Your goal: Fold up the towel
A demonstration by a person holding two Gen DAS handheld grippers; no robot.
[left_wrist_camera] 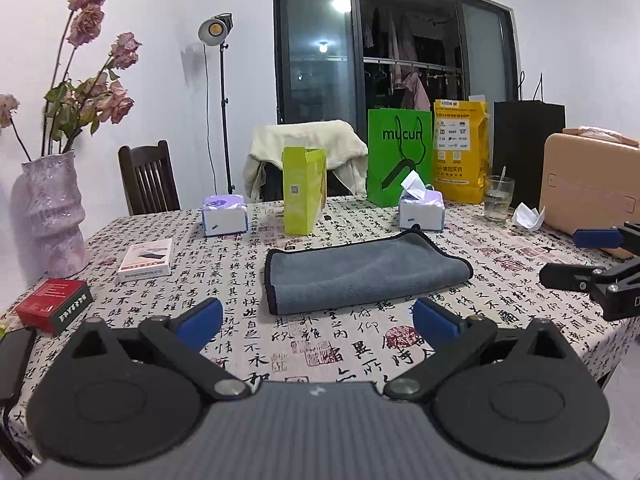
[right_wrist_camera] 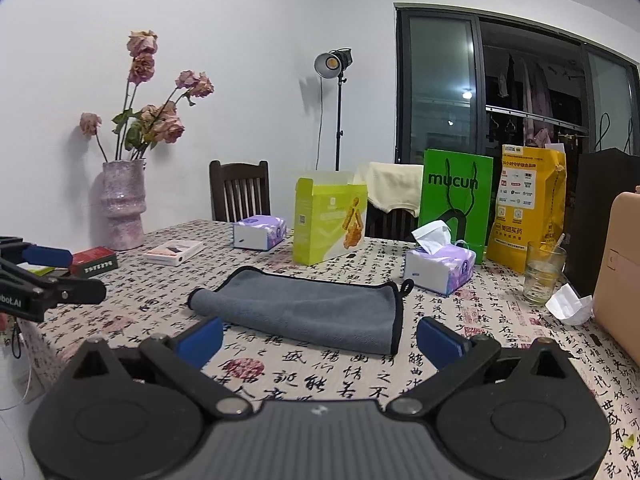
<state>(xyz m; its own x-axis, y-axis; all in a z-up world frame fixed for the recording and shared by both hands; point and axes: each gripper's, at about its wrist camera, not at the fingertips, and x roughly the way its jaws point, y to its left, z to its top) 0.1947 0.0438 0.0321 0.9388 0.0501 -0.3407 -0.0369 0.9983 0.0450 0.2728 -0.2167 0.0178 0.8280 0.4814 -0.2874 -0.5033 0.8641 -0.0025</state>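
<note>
Left gripper [left_wrist_camera: 318,320]: blue-padded fingers spread wide, nothing between them, held above the tablecloth [left_wrist_camera: 320,360]. The grey towel [left_wrist_camera: 362,274], already folded over with a black-trimmed edge, lies flat just ahead of its fingertips, slightly to the right, touching neither. Right gripper [right_wrist_camera: 320,340]: likewise fully spread and empty; the towel [right_wrist_camera: 316,312] lies directly ahead of it. Beyond the towel stand a tissue box [right_wrist_camera: 440,268], a yellow-green carton [right_wrist_camera: 330,220] and a green bag [right_wrist_camera: 456,200]; a glass [right_wrist_camera: 544,272] stands far right.
</note>
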